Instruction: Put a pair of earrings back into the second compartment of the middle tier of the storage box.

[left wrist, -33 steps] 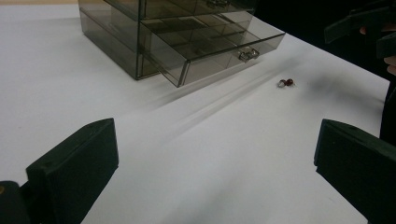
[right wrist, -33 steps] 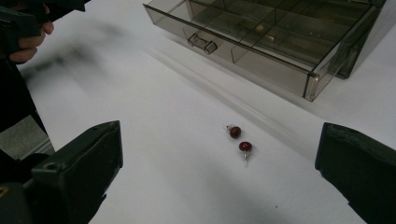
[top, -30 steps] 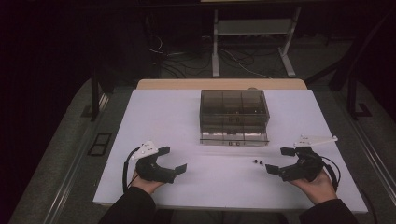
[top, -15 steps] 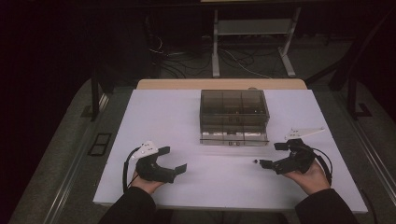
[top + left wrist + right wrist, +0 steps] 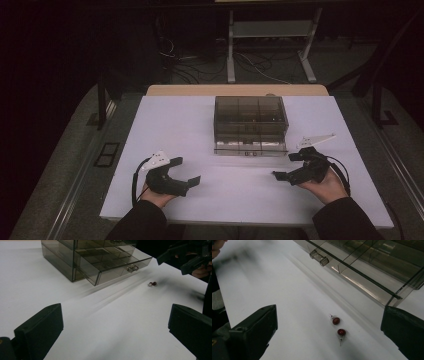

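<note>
Earrings [image 5: 338,327], two red studs, lay on the tabletop [image 5: 294,302] at twelve o'clock between my wide-open, empty right claw's [image 5: 286,166] jaws; left claw [image 5: 186,171] also gaped empty.

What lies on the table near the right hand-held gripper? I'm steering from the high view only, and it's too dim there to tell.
Observer: Two small red-headed pins lie on the white table, seen between the open jaws in the right gripper view.
Operator: Are they touching?
Observer: No, a small gap separates them, and their points face away from each other.
Operator: Is the box's drawer shut?
Observer: The bottom drawer of the smoky clear drawer box is pulled partly out, in the left gripper view.
Operator: Is the left hand-held gripper holding anything?
Observer: No, the left hand-held gripper is open, with bare table between its jaws.
</note>
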The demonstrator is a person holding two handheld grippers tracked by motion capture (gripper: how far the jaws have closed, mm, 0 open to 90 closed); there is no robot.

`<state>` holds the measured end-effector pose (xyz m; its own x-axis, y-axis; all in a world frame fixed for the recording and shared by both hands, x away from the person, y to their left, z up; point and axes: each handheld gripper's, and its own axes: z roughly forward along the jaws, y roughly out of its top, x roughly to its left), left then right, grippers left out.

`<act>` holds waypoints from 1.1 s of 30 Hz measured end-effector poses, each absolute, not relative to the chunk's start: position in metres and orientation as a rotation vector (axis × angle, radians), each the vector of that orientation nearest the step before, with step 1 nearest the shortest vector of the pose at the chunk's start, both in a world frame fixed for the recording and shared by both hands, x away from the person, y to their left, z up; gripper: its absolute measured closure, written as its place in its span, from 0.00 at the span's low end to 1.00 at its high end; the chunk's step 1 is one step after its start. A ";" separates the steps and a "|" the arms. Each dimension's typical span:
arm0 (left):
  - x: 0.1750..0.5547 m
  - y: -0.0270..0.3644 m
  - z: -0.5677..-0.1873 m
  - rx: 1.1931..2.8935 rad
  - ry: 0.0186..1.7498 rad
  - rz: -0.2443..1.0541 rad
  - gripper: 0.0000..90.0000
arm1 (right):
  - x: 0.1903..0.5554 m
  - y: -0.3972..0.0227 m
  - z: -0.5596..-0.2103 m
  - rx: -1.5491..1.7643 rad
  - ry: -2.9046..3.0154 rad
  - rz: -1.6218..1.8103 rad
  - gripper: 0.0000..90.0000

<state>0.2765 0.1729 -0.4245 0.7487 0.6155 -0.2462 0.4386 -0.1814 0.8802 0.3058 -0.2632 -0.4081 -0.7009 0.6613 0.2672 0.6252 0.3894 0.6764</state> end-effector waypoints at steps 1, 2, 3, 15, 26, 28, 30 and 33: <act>0.277 0.173 -0.425 1.819 0.819 0.194 0.00 | 0.307 -0.262 -0.410 1.193 2.590 1.221 0.00; 0.277 0.173 -0.425 1.819 0.819 0.194 0.00 | 0.307 -0.262 -0.410 1.193 2.590 1.221 0.00; 0.276 0.173 -0.425 1.820 0.819 0.190 0.00 | 0.309 -0.262 -0.411 1.191 2.599 1.215 0.00; 0.277 0.172 -0.425 1.829 0.814 0.186 0.00 | 0.317 -0.257 -0.422 1.194 2.684 1.129 0.00; 0.277 0.170 -0.426 1.837 0.808 0.178 0.00 | 0.318 -0.254 -0.431 1.138 2.724 1.035 0.30; 0.277 0.170 -0.425 1.840 0.808 0.178 0.00 | 0.318 -0.254 -0.431 1.135 2.722 1.032 0.35; 0.277 0.170 -0.425 1.841 0.808 0.177 0.00 | 0.318 -0.254 -0.431 1.133 2.717 1.022 0.40; 0.277 0.170 -0.426 1.839 0.807 0.178 0.00 | 0.318 -0.255 -0.432 1.151 2.693 0.988 0.52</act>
